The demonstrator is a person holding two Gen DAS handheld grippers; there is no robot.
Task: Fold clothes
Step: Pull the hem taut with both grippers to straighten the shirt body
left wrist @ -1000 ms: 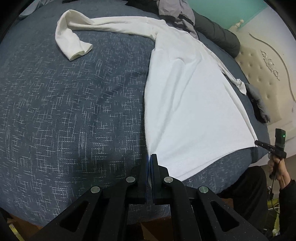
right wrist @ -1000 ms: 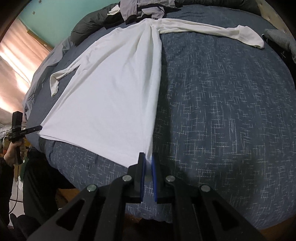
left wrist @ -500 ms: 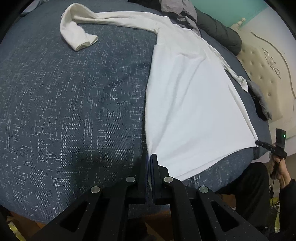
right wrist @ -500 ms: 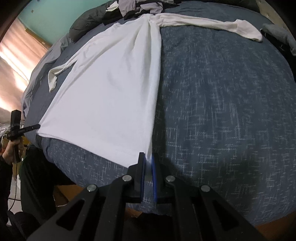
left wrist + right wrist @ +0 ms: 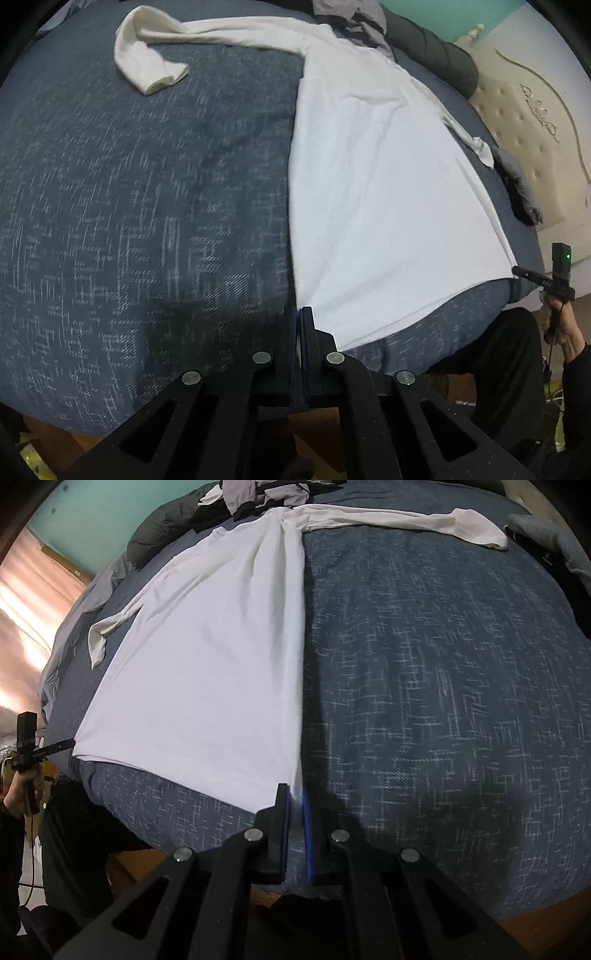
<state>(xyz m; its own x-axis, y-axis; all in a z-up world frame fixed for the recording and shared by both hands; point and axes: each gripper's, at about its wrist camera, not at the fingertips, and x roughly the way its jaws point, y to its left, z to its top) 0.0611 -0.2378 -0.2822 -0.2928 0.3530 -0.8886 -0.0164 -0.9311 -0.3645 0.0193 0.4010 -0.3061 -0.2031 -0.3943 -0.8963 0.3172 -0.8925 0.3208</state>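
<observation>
Our left gripper [image 5: 299,314] is matte black, speckled plastic, with two flat fingers lined by dark blue pads [image 5: 294,332]. Four round silver screws [image 5: 261,357] sit across its angular linkage arms, which have triangular cut-outs. Our right gripper [image 5: 293,797] is built the same, its pads a brighter blue. Seen from afar, its handle carries a small black box with a green light [image 5: 567,256]. We wear dark sleeves [image 5: 576,373] and dark trousers [image 5: 495,365].

White shirt [image 5: 373,192] on blue bed [image 5: 147,221]
</observation>
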